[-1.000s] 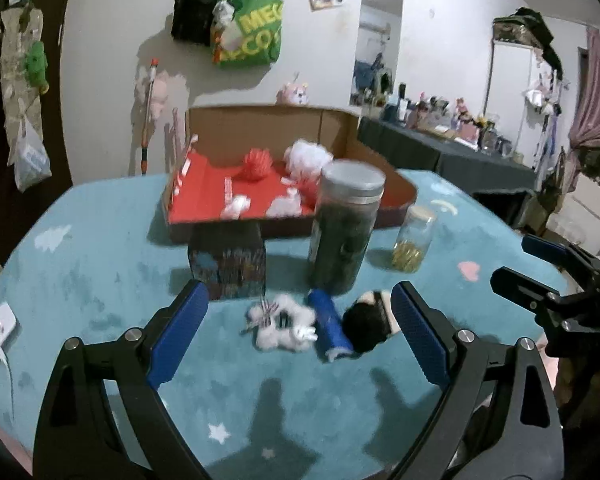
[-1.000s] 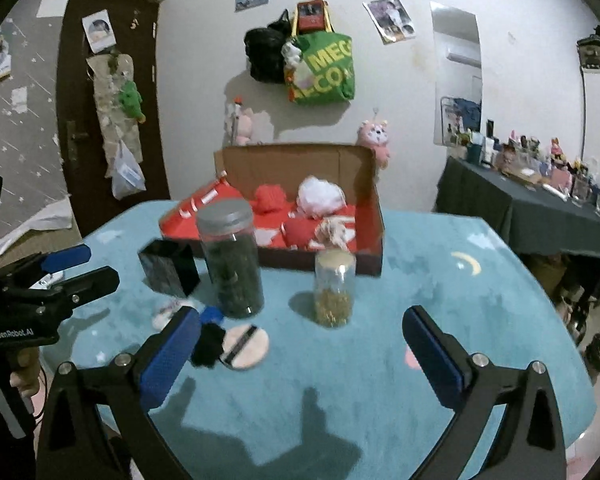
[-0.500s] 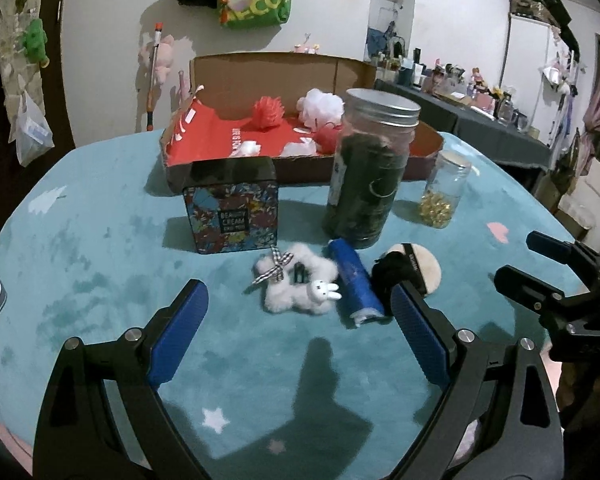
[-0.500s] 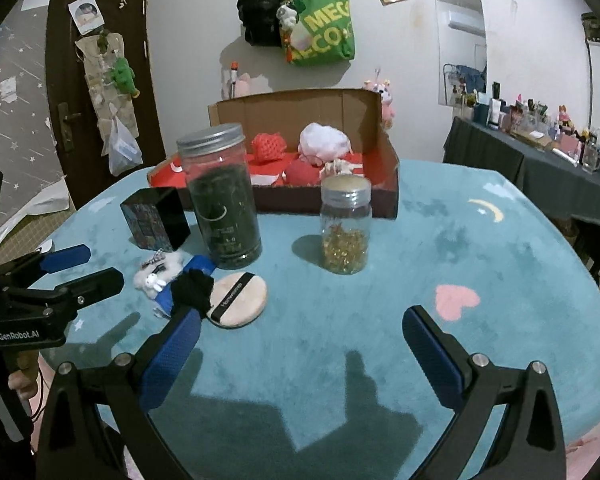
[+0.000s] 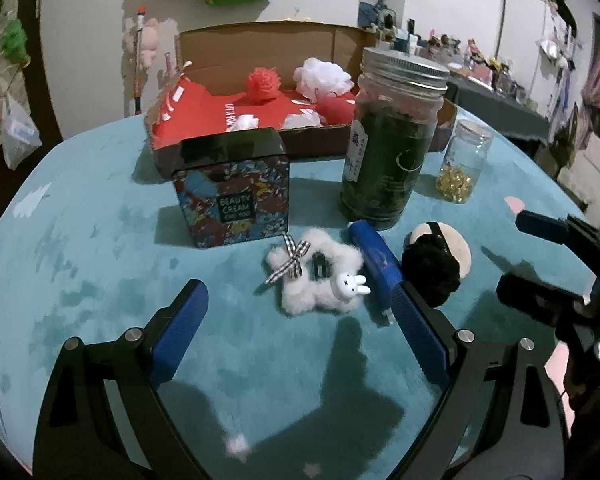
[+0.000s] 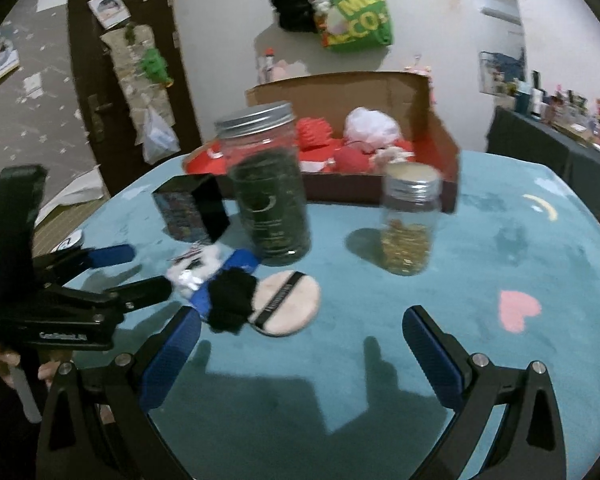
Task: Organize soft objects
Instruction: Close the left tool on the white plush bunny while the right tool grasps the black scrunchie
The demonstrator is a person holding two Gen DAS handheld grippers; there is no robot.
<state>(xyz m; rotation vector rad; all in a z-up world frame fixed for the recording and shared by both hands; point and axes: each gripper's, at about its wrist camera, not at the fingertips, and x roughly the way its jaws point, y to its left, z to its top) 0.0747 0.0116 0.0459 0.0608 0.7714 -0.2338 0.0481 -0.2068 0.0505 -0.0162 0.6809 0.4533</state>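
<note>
A white fluffy scrunchie (image 5: 320, 276) with a checked bow and bunny charm lies on the teal table just beyond my open, empty left gripper (image 5: 300, 312). Right of it lie a blue tube (image 5: 374, 256), a black fuzzy ball (image 5: 430, 270) and a beige powder puff (image 6: 286, 302). My right gripper (image 6: 300, 336) is open and empty, just short of the puff and the black ball (image 6: 232, 298). An open cardboard box (image 5: 300, 136) at the back holds red and white soft poufs (image 5: 322, 76).
A patterned cream box (image 5: 234, 188), a tall dark-filled jar (image 5: 392, 140) and a small jar of gold beads (image 5: 462, 168) stand between the soft items and the cardboard box. Bags hang on the far wall. A dark side table (image 6: 556, 140) stands right.
Both grippers have moved forward and lower toward the soft items, which now look larger and closer. Nothing was grasped; both stay open.
</note>
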